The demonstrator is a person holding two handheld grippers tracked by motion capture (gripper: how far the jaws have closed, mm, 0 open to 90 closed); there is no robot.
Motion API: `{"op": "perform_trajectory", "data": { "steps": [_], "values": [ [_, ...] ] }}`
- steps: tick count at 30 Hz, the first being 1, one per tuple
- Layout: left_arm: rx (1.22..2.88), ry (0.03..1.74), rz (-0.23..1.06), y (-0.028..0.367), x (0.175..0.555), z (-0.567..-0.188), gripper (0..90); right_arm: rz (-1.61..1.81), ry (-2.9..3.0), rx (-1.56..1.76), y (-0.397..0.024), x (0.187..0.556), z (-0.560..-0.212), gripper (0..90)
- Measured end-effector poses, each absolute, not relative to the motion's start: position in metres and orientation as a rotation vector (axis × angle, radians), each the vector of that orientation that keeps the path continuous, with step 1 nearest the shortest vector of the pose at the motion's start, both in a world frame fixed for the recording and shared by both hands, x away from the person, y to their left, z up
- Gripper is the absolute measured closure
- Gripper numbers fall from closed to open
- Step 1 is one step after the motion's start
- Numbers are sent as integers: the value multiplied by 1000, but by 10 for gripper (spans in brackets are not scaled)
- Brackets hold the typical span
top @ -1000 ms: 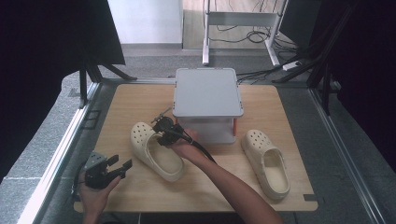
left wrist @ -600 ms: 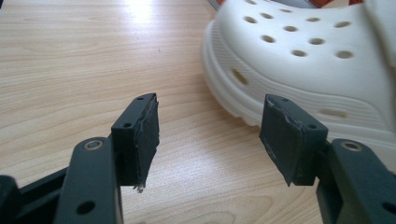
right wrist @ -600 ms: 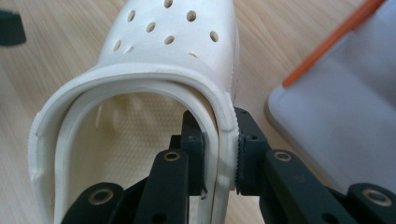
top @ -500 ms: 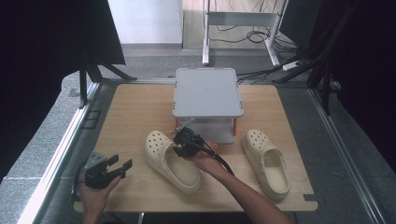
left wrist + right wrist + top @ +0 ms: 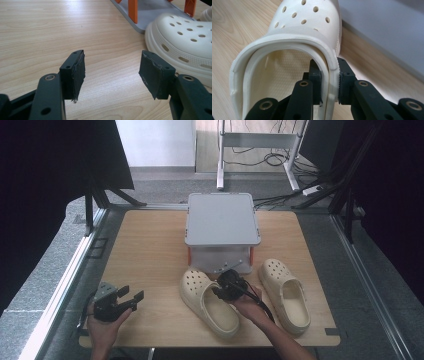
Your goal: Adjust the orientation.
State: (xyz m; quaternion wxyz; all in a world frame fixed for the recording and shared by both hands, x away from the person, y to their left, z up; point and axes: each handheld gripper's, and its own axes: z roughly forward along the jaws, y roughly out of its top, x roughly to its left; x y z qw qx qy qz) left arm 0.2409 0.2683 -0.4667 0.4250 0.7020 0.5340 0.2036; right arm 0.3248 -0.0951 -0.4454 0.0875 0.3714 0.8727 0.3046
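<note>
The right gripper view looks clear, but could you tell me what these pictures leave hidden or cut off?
- Held clog: heel cut off by the right gripper view's bottom edge.
- Grey stand: its top hides the lower shelf in the high view.
- Left gripper: body cut off by the left gripper view's bottom edge.

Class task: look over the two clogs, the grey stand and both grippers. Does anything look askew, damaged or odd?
The two clogs do not sit as a pair. The left clog lies at a slant, toe toward the grey stand, with the right gripper clamped on its side wall. The other clog lies apart. The left gripper is open, and its pads look frayed.
</note>
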Motion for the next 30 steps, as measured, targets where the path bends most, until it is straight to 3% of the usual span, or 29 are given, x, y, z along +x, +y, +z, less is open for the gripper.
{"op": "perform_trajectory", "data": {
  "steps": [25,28,30],
  "values": [
    [1765,1319,500,264,247,-467,380,915,2574,1159,-131,306,-452,773],
    [1765,1320,500,265,247,-466,380,922,2578,1149,-131,306,-452,748],
    [1765,1318,499,265,247,-466,380,945,2572,1150,-132,306,-451,673]
  ]
}}
